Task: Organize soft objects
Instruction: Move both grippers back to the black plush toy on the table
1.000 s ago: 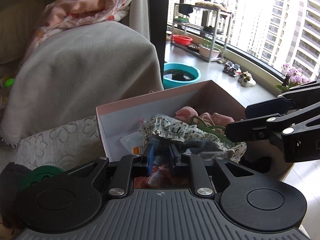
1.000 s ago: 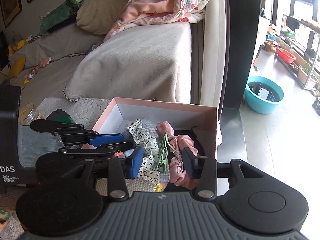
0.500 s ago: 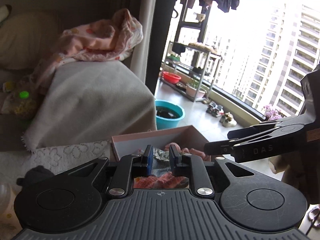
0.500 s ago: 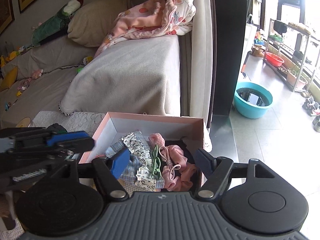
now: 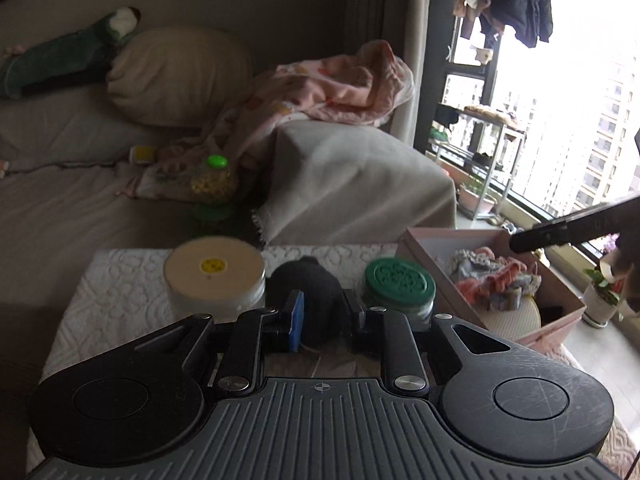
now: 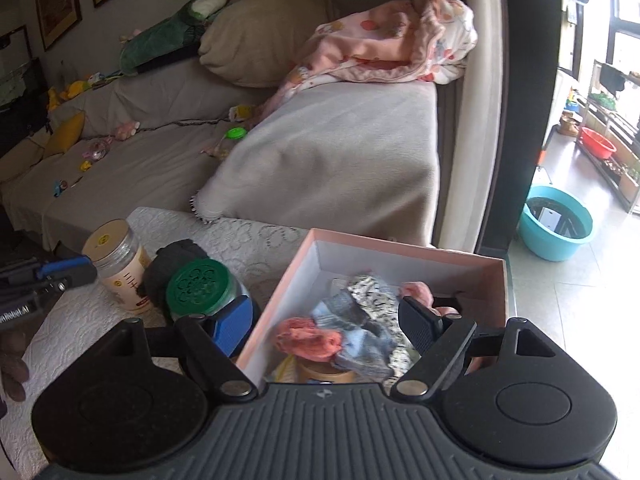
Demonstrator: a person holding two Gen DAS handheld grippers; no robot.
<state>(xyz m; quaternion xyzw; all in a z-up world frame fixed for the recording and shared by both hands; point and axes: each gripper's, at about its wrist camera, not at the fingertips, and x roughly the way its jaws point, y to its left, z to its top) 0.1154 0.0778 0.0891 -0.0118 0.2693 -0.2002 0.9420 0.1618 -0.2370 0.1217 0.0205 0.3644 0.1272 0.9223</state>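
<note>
A pink box (image 6: 400, 244) on the lace-covered table holds a pile of soft cloth pieces (image 6: 360, 320), with a coral one (image 6: 308, 340) at the front. My right gripper (image 6: 324, 320) hovers over that pile with its jaws opening wide, and nothing is between them. A black soft bundle (image 5: 308, 284) lies on the table between two jars. My left gripper (image 5: 326, 316) points at it from short of it, its jaws a narrow gap apart and empty. From the right wrist view, the left gripper (image 6: 68, 274) is left of the bundle (image 6: 172, 260), apart from it.
A white-lidded jar (image 5: 214, 272) and a green-lidded jar (image 5: 398, 284) flank the bundle, the green one close to the box (image 5: 440, 264). Behind the table is a grey-covered sofa (image 6: 328, 160) with a pink blanket. A blue basin (image 6: 556, 224) stands on the floor.
My left gripper left the box and swung left to the jars and black bundle. My right gripper opened wide, let go of the patterned cloth and drew back above the pile.
</note>
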